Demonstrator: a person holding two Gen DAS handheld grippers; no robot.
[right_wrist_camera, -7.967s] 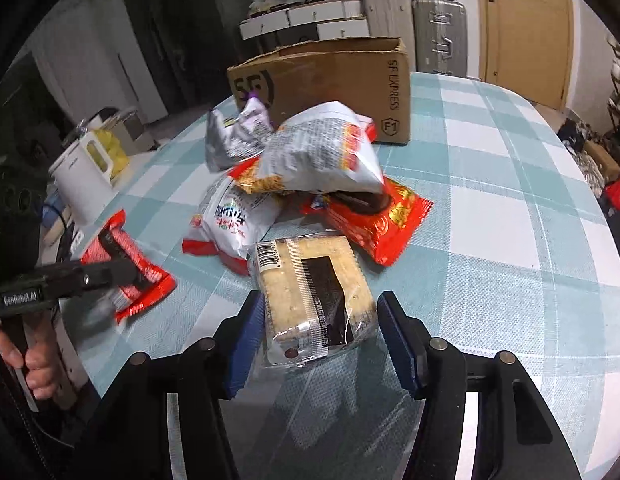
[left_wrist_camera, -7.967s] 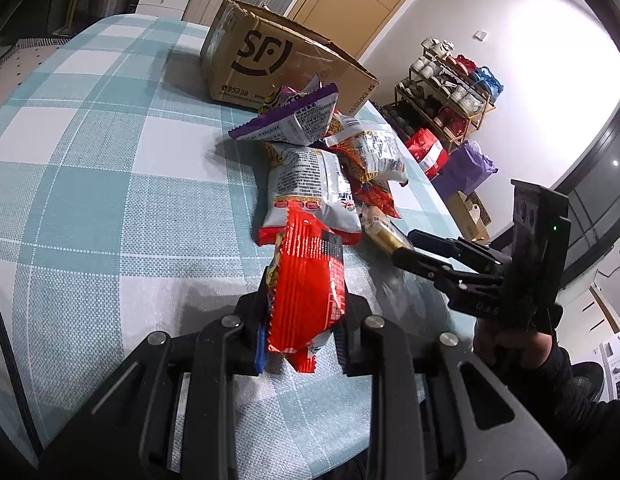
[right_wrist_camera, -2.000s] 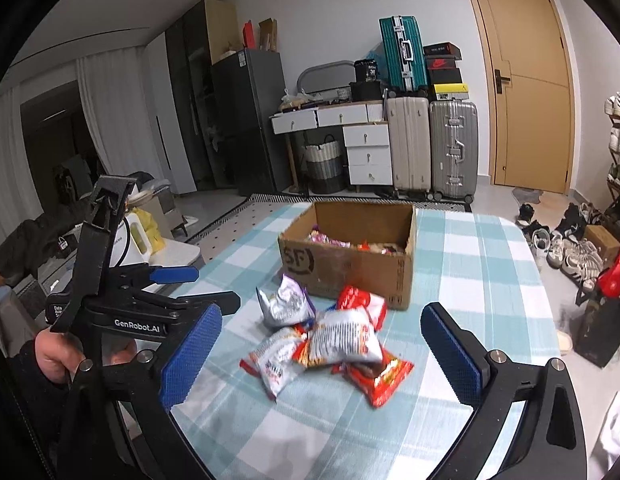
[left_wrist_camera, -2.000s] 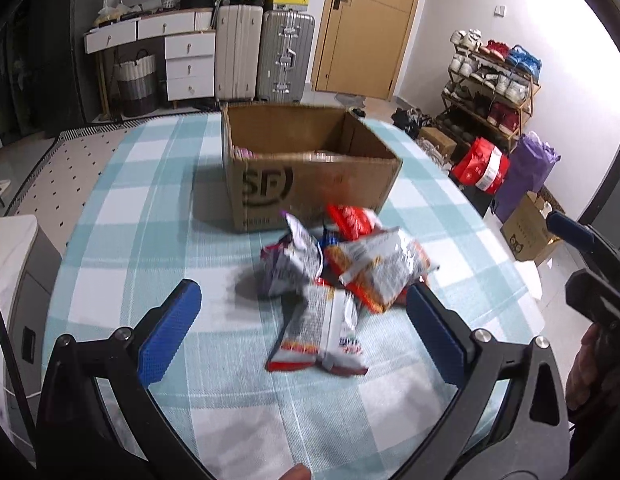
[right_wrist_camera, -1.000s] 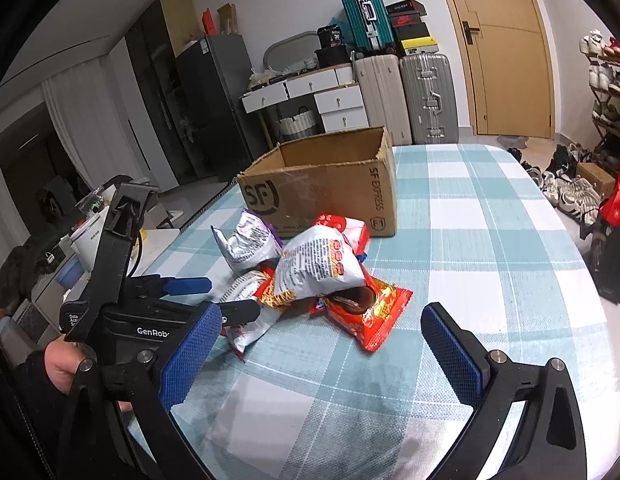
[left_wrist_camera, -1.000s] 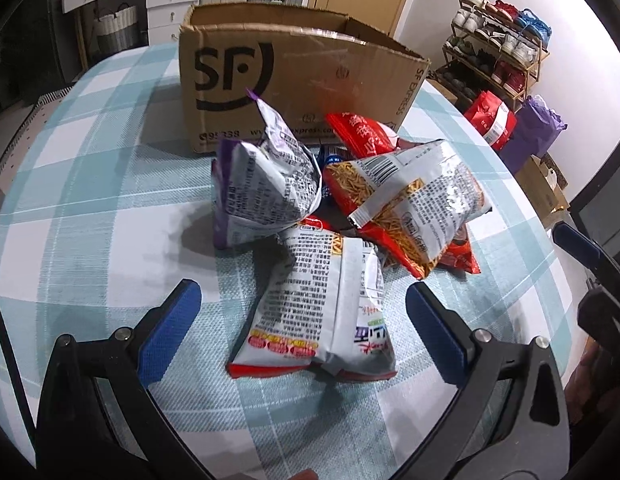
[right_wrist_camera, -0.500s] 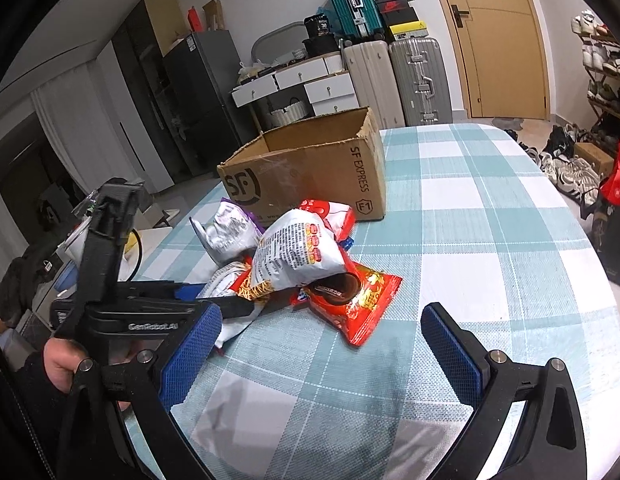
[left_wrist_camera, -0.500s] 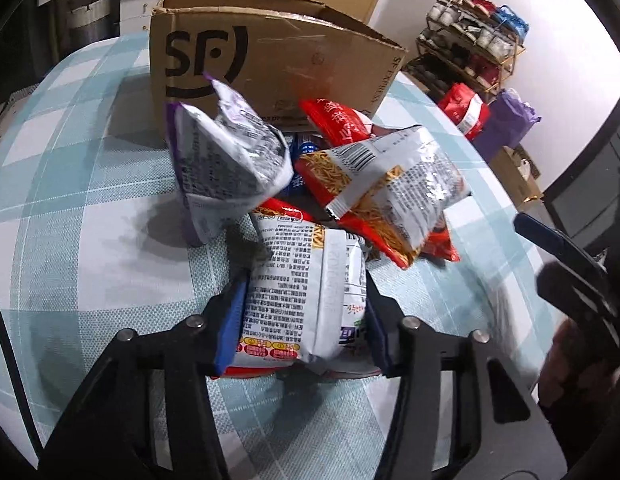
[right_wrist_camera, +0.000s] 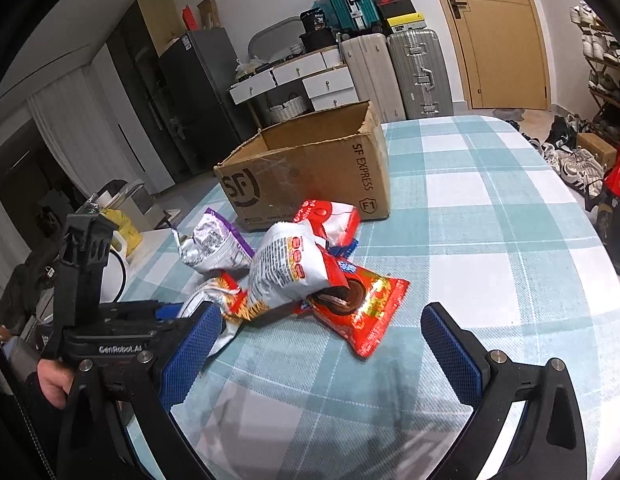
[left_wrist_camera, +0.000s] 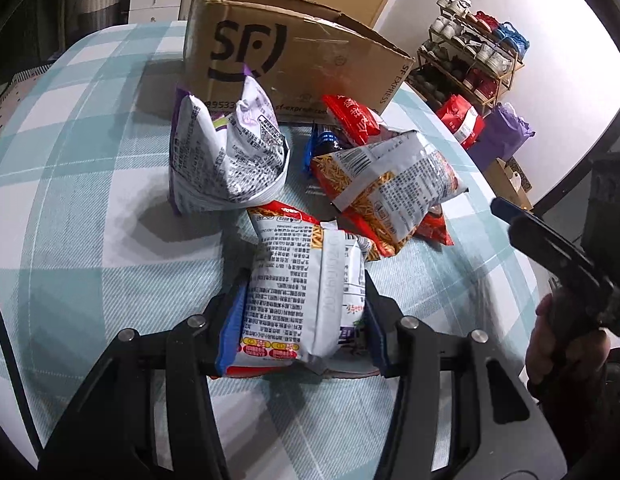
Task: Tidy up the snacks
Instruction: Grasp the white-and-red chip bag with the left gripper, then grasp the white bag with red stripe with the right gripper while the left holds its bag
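Between left tongs (left_wrist_camera: pixel 299 318) (closed): white snack bag (left_wrist_camera: pixel 301 288)

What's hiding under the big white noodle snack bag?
Under the noodle snack bag a red cookie packet sticks out, and a blue wrapper peeks out behind. Their covered parts can't be seen.

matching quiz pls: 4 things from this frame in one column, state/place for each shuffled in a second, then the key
Things:
1. left gripper
2. right gripper
3. purple-trimmed bag
4. cardboard box

States/places:
A. open-topped, at the far side of the snack pile
B. shut on the white noodle bag
C. open, nothing between its fingers
D. standing upright on the checked tablecloth, just in front of the box

Pairs: 1-B, 2-C, 3-D, 4-A
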